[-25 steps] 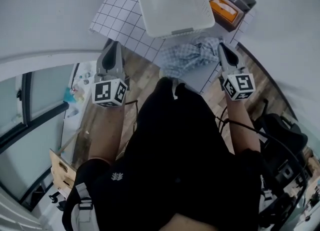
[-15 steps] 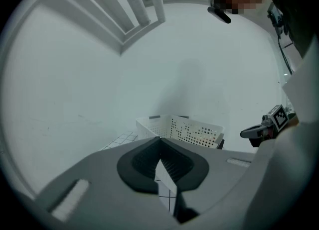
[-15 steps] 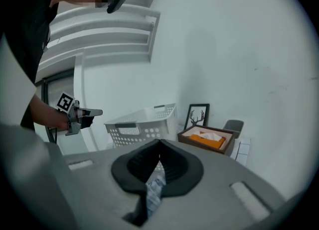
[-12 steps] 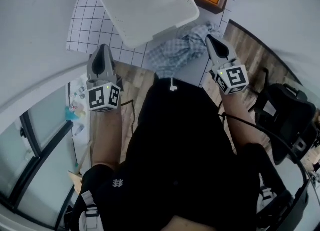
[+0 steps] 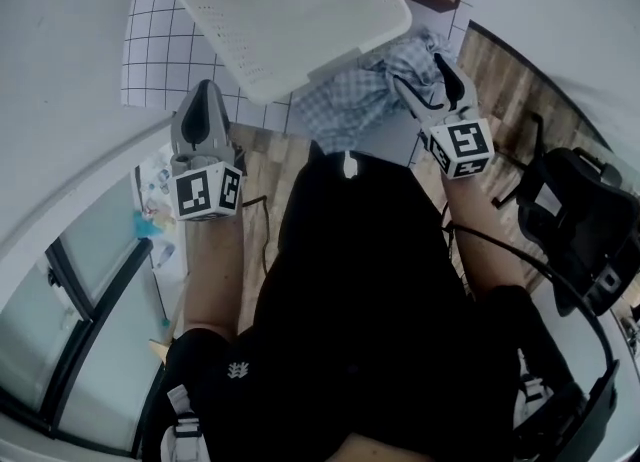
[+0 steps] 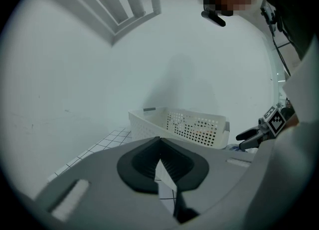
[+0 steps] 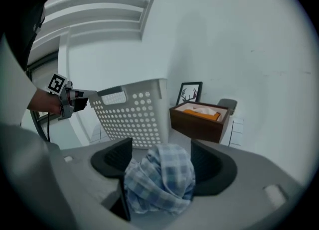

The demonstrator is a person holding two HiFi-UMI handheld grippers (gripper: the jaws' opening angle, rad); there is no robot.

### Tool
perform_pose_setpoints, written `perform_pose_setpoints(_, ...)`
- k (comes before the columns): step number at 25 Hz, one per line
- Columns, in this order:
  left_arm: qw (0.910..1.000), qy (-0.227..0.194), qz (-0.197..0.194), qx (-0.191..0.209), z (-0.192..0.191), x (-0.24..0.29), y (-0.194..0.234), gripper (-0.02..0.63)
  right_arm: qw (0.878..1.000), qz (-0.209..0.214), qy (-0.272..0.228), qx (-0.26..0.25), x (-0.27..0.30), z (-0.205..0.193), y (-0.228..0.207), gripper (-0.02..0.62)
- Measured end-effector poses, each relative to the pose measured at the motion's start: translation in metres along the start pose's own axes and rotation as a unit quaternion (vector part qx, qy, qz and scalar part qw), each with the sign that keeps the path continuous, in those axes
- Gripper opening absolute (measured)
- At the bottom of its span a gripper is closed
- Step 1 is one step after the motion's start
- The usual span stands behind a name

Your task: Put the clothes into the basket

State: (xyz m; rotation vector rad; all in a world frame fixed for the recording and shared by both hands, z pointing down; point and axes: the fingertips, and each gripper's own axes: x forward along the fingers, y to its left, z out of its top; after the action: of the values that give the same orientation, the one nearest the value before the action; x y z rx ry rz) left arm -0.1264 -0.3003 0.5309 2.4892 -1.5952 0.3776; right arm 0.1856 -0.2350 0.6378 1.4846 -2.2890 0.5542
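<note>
My right gripper (image 5: 428, 85), jaws just opened wide, straddles the crumpled checked cloth (image 7: 159, 179) on the table beside the white basket (image 7: 134, 112), soft, light and floppy, best pinched at its bunched middle, while my left gripper (image 6: 160, 167) is closed, empty.

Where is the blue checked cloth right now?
The cloth lies upper right in the head view, right beside the white basket, between the jaws of the right gripper, which have just been opening.
</note>
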Motion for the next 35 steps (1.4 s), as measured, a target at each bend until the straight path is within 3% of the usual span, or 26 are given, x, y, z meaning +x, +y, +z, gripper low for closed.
perform_pose_setpoints(5, 0.9999, -0.006, 0.006, 0.008, -0.002, 0.001, 0.003, 0.006, 0.999, 0.006, 0.03, 0.016, 0.013, -0.019, -0.002, 0.423)
perform_pose_setpoints(11, 0.9998, -0.01, 0.004, 0.02, 0.002, -0.001, 0.001, 0.006, 0.998, -0.012, 0.061, 0.014, 0.022, -0.04, -0.007, 0.425)
perform_pose_setpoints(19, 0.9995, -0.007, 0.012, 0.027, 0.003, -0.013, 0.005, 0.006, 0.995, 0.001, 0.086, 0.052, 0.035, -0.067, -0.003, 0.425)
perform_pose_setpoints(21, 0.9995, -0.009, 0.013, 0.028, 0.006, -0.016, 0.004, 0.006, 0.994, 0.005, 0.091, 0.053, 0.034, -0.069, -0.004, 0.396)
perform_pose_setpoints(28, 0.9991, -0.023, 0.028, 0.024, 0.025, -0.03, 0.008, 0.006, 0.992, 0.008, 0.093, 0.08, 0.026, -0.058, -0.01, 0.195)
perform_pose_setpoints(35, 0.9976, -0.048, 0.039, 0.031, 0.054, -0.041, 0.013, 0.006, 0.996, -0.004, 0.065, 0.063, 0.004, -0.022, -0.008, 0.162)
